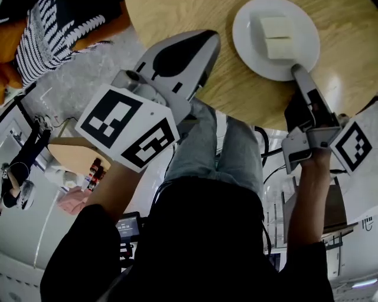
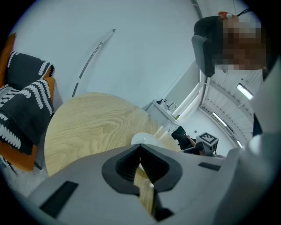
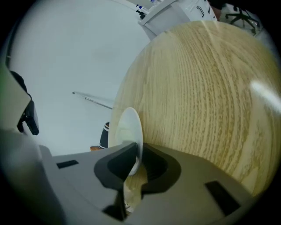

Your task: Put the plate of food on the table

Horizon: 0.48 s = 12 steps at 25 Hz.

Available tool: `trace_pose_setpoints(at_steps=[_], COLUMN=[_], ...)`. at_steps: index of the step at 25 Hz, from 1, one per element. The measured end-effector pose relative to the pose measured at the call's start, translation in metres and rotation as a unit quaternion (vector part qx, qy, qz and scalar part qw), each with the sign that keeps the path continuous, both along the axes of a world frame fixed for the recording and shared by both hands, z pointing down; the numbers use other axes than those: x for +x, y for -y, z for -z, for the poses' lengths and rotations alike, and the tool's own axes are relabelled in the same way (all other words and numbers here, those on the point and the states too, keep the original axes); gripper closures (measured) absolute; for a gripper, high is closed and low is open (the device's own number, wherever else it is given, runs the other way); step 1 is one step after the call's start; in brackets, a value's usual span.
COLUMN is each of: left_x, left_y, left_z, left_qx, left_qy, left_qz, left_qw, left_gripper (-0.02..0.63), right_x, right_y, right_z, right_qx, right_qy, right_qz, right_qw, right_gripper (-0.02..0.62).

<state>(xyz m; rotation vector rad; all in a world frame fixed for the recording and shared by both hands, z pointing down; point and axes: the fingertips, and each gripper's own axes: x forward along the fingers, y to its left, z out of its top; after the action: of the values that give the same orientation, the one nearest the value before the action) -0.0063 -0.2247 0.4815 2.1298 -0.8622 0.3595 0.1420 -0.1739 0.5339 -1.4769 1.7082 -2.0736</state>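
A white plate (image 1: 248, 29) with two pale food blocks (image 1: 277, 36) rests on the round wooden table (image 1: 177, 12) near its front edge. My right gripper (image 1: 297, 69) reaches the plate's near rim. In the right gripper view the plate (image 3: 127, 127) stands edge-on, its rim between the jaws of the right gripper (image 3: 137, 151); they stand slightly apart around it and the rim sits loose. My left gripper (image 1: 207, 41) hovers at the table's edge left of the plate, shut and empty. The left gripper view shows that gripper's tips (image 2: 139, 151) meeting, with the plate (image 2: 145, 139) just beyond.
An orange chair with a black-and-white patterned cushion (image 1: 53, 29) stands left of the table; in the left gripper view that chair (image 2: 26, 101) is at the far left. The person's legs in jeans (image 1: 218, 147) are under the table edge. Bare wood (image 3: 197, 88) stretches beyond the plate.
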Motion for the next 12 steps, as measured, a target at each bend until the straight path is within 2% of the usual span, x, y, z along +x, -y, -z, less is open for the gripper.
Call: trace_pose_setpoints(at_steps=[6,12], left_x=[0.003,0.003], left_y=[0.004,0.005], left_z=[0.014,0.019], left_qx=[0.010,0.011], left_qy=[0.000,0.005], left_qz=[-0.006,-0.007], left_qw=[0.9999,0.9999], left_gripper=[0.601,0.601], right_x=[0.000,-0.004], right_y=[0.001,0.003], right_z=[0.000,0.002], right_qx=[-0.008,0.003], right_qy=[-0.024,-0.058], right_qz=[0.010,0.051], right_qw=[1.000,0.997], right_gripper=[0.553,0.534])
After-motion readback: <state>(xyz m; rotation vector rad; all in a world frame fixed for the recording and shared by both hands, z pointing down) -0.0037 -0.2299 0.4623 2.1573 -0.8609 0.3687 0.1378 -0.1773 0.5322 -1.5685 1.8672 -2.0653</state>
